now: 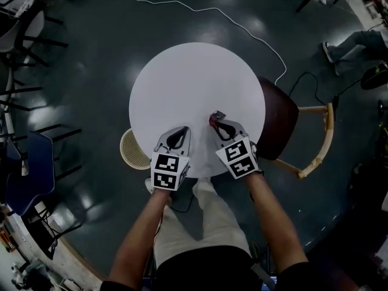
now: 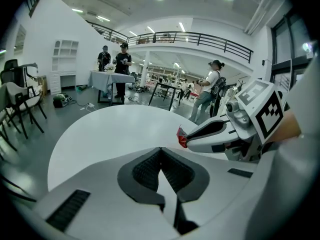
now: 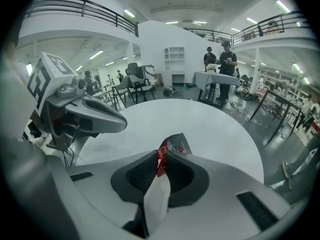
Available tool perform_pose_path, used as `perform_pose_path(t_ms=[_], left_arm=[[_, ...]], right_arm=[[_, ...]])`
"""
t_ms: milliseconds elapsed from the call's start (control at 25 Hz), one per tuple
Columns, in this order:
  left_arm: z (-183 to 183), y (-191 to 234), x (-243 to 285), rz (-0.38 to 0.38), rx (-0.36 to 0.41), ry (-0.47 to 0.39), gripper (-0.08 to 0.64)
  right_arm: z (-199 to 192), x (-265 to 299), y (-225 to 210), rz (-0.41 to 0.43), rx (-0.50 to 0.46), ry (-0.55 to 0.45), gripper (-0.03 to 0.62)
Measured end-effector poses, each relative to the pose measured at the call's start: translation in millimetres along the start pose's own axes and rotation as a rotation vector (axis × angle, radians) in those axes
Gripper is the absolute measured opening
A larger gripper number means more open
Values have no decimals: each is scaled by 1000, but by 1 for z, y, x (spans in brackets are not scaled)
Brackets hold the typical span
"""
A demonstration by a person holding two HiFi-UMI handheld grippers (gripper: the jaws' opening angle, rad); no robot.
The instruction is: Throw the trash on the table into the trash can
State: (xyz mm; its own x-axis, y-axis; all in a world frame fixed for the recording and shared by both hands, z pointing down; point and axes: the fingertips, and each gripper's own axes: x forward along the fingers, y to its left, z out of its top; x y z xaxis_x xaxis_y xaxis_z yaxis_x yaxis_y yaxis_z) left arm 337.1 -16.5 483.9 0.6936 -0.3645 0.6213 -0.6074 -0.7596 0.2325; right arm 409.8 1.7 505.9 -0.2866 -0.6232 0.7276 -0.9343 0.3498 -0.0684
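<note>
A small red and silver wrapper (image 3: 172,146) is pinched between the pads of my right gripper (image 3: 161,159), which is shut on it just above the round white table (image 1: 182,83). In the head view the wrapper (image 1: 214,119) shows at the tip of the right gripper (image 1: 217,122) near the table's near right edge. From the left gripper view the wrapper (image 2: 182,137) appears as a red scrap at the right gripper's nose. My left gripper (image 1: 176,138) hovers over the near edge of the table, shut with nothing between its pads (image 2: 161,170).
A woven trash can (image 1: 133,150) stands on the floor under the table's near left edge. A dark-seated wooden chair (image 1: 282,121) is tucked at the table's right. Cables cross the floor beyond. Several people stand at far tables in the hall.
</note>
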Motion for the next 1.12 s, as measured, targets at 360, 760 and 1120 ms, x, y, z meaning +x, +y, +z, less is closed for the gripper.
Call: perform_pose_path(t_ms=[360,760,1120], left_arm=[[-2,18,-35,21,-16,-21,15],[-15,51,-88,65,-41,-58,15],[-37,81,-136,105,-71,-68,15]], right_arm=[[17,-8,34,11,18,-22,57],[37,-2,93,48,2,-45,55],[52,5,152,87,-24,-51,54]])
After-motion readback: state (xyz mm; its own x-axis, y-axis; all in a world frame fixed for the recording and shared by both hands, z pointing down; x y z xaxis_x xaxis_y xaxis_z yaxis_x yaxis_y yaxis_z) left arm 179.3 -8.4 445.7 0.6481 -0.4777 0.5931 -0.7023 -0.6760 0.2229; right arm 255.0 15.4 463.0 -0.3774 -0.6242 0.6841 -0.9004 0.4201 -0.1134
